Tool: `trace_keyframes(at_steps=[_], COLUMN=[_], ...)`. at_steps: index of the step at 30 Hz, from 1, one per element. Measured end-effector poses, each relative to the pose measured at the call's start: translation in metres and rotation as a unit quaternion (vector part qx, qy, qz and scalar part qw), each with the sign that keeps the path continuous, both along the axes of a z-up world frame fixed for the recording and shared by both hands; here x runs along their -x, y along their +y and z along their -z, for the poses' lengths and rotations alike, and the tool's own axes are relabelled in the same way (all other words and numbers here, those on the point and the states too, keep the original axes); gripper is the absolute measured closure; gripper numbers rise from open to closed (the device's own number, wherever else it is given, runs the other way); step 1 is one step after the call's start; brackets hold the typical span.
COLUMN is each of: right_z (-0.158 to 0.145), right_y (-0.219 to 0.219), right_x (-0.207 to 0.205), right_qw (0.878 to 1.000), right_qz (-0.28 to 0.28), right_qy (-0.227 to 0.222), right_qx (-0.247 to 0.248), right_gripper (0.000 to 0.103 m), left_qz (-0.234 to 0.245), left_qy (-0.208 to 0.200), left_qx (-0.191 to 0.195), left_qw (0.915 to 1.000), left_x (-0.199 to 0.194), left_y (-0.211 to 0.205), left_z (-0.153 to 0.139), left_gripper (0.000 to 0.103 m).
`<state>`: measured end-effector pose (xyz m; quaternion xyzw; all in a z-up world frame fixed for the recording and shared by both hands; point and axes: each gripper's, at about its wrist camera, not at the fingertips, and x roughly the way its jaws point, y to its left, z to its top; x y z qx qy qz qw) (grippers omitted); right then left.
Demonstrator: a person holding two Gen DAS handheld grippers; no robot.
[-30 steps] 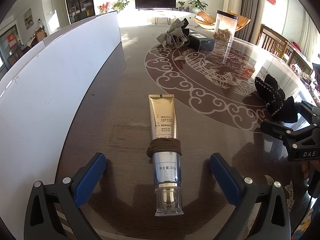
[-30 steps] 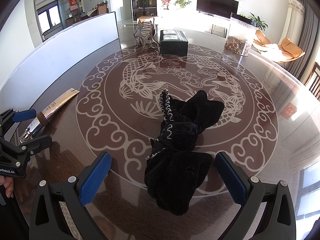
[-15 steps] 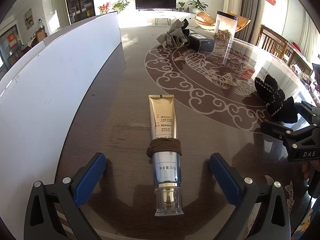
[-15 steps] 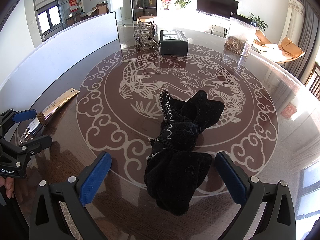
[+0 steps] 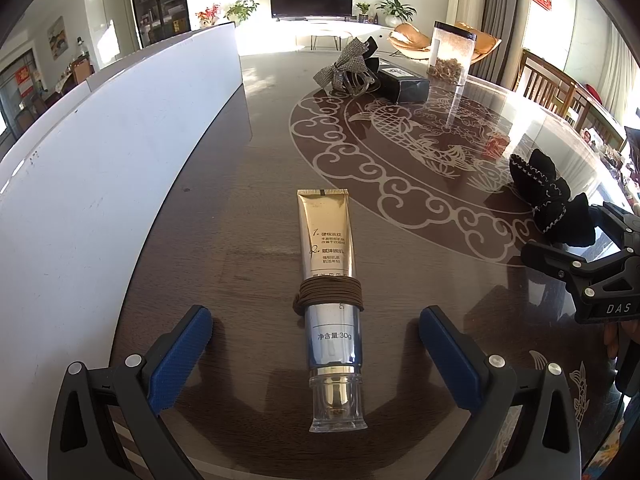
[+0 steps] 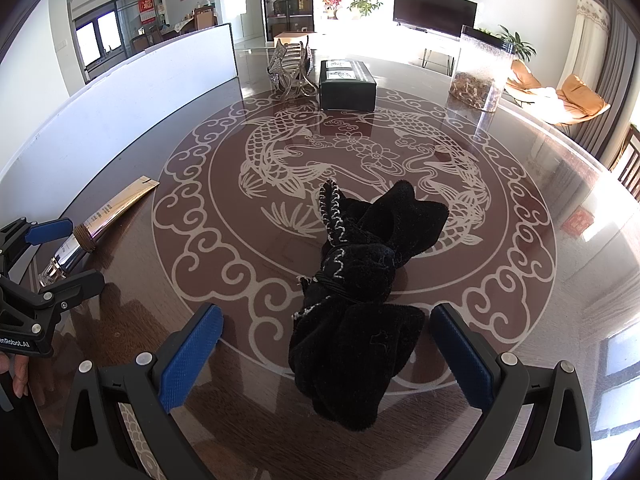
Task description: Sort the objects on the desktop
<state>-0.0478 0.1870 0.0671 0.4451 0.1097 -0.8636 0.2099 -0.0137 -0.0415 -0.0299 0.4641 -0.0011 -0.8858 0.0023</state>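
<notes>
The gold tube (image 5: 326, 236) lies flat on the dark worktop (image 5: 248, 216), in the lower middle of the left wrist view. Its flat gold end points up the frame and its clear cap (image 5: 338, 404) points down, toward the camera. A brown hair tie (image 5: 329, 294) is wrapped around the middle of the tube. The left claw (image 5: 316, 344) is spread wide. Its two blue pads (image 5: 180, 354) sit one on each side of the tube's cap end, and neither one touches it.

The black cloth bow (image 6: 360, 280) lies in the lower middle of the right wrist view, on the pale fish pattern (image 6: 280, 152) of the worktop. It has white stitching along one edge. The right claw (image 6: 326, 350) is spread wide too, with a blue pad (image 6: 192, 354) on each side of the near end of the bow. The pads look apart from the cloth.

In the right wrist view the tube shows at the left edge, with the left claw around its cap end. In the left wrist view the black bow and the right claw show at the right edge.

At the top of both views, well apart from the claws, stand a checked bow hair clip (image 5: 346, 66), a black box (image 6: 347, 84) and a clear jar (image 6: 480, 68) with brown bits inside. A long white board (image 5: 100, 168) stands along the left side of the worktop.
</notes>
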Motion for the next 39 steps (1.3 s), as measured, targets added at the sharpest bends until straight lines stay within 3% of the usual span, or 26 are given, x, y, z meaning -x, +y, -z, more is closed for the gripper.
trace_keyframes(at_steps=[17,20,21,23,24,25,26,27,29,31,36,39], right_z=[0.0,-0.003,-0.007,-0.014,-0.017,-0.019,-0.02,-0.02,-0.015,-0.017,-0.047,-0.048], right_y=[0.0,0.001,0.003,0.006,0.006,0.005,0.004,0.002,-0.001,0.004,0.016,0.011], right_x=[0.001,0.006,0.008,0.012,0.013,0.014,0.015,0.015,0.018,0.016,-0.013,-0.026], right_qw=[1.0,1.0,1.0,1.0,1.0,1.0,0.999,0.999,0.998,0.997,0.997,0.997], right_qz=[-0.002,0.005,0.008,0.008,0.003,-0.003,-0.011,-0.017,-0.02,-0.01,0.002,-0.004], right_qy=[-0.005,-0.02,-0.021,-0.022,-0.025,-0.028,-0.033,-0.038,-0.064,-0.078,-0.053,-0.056], right_qx=[-0.004,-0.013,-0.01,-0.003,0.001,0.003,0.003,0.0,-0.012,0.006,0.06,0.058], right_gripper=[0.0,0.0,0.0,0.0,0.0,0.0,0.005,0.031,0.07,0.07,0.07,0.07], left_qz=[-0.006,-0.012,-0.011,-0.001,0.014,0.026,0.041,0.054,0.068,0.065,0.055,0.048], left_qy=[-0.011,0.002,-0.01,-0.01,-0.006,-0.002,-0.001,-0.007,-0.011,-0.005,0.019,0.043], left_qx=[-0.002,-0.031,-0.033,0.004,-0.001,0.002,0.002,0.002,-0.011,-0.031,-0.078,-0.092], left_qw=[0.9999,0.9995,0.9993,0.9999,0.9999,0.9997,0.9992,0.9985,0.9976,0.9974,0.9953,0.9937], left_x=[0.001,0.006,0.009,0.011,0.011,0.012,0.014,0.016,0.016,0.007,-0.022,-0.034], left_y=[-0.003,-0.012,-0.012,-0.003,0.002,0.006,0.011,0.015,0.017,0.012,-0.006,-0.015], left_z=[-0.002,-0.006,-0.002,-0.001,-0.003,-0.006,-0.008,-0.009,-0.012,-0.018,-0.04,-0.061], left_gripper=[0.0,0.0,0.003,0.014,0.03,0.054,0.068,0.074,0.075,0.075,0.075,0.075])
